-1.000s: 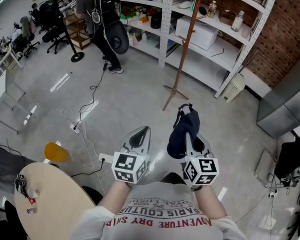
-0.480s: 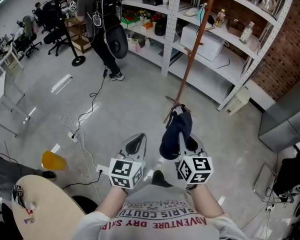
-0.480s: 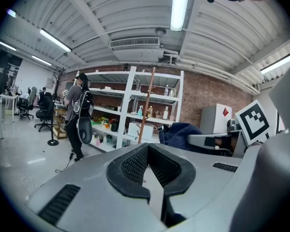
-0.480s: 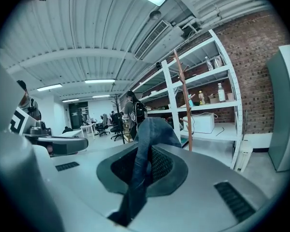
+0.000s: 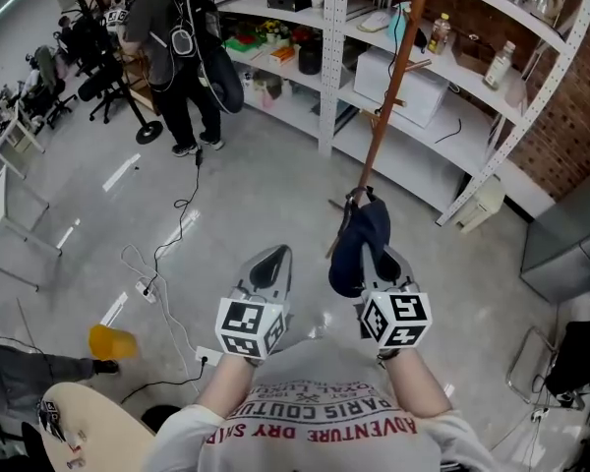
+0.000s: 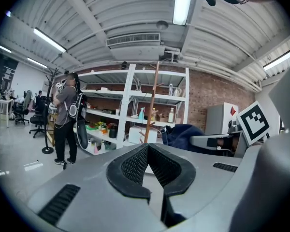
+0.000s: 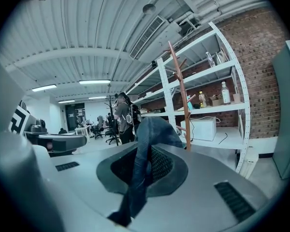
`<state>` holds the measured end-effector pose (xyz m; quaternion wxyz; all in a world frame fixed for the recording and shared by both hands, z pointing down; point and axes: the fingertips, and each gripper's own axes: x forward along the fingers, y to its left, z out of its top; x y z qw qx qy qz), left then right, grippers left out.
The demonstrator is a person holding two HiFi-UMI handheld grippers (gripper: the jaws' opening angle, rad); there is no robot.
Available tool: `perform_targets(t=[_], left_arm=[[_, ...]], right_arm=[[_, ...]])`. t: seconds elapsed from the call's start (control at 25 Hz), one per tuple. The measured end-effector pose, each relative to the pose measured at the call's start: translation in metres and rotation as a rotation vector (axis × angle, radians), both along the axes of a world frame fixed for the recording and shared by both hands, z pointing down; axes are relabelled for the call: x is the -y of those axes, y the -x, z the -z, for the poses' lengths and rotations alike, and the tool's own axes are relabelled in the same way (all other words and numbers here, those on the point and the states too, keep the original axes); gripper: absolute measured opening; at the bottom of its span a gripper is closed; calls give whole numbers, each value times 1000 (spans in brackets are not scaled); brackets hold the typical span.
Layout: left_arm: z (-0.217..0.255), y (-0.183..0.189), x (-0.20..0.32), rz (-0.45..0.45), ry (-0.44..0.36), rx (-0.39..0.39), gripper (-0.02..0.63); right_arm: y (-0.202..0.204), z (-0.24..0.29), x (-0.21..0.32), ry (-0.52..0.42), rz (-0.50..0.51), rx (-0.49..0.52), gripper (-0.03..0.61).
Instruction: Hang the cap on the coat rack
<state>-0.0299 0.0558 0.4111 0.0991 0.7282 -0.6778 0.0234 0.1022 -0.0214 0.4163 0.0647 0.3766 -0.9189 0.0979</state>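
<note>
Grey concrete floor [image 5: 236, 195] fills most of the head view, with cables [image 5: 162, 244] trailing across it. White metal shelves [image 5: 326, 57] run along the far side and carry boxes and bottles, and a red brick wall [image 5: 570, 126] stands behind them. A person with a dark backpack [image 5: 172, 57] stands at the left end of the shelves. A brown wooden coat rack [image 5: 388, 96] rises in front of the shelves, its short pegs bare. A pale round table [image 5: 88, 431] shows at the lower left corner.

The left gripper [image 5: 272, 262] is held low in front of the body, its jaws closed tip to tip with nothing between them. The right gripper [image 7: 144, 163] is clenched on the dark blue cap [image 5: 359, 244], whose fabric hangs down between the ribbed pads. The cap is raised over the floor just before the lower part of the rack's pole, on no peg; whether it touches the pole cannot be told. An orange-yellow object [image 5: 111, 342] lies on the floor near the table.
</note>
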Motion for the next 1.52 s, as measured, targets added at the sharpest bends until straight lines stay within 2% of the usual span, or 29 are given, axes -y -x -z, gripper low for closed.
perform_targets(t=[0.32,0.48,0.76,1.0,1.24,1.52], left_arm=[[-9,46,78,-33,30,-7,6],[-15,76,125,-105,33,-2,6],[3,156,225,-256,22,-4,6],[1,202,285,-373,34,2,6],[-15,218,332,-451,87,-22,6],[-37,205,386,-487,126,-31,6]], right_arm=[[32,-15,67,37,-53,-6,26],[60,-23,102,37,-114,-15,26],[119,-15,177,44,-289,-44,26],[161,-18,217,57,-415,-46,26],[181,-26,250,96,-480,-75,26],[175,-42,305,110,-501,-101,26]])
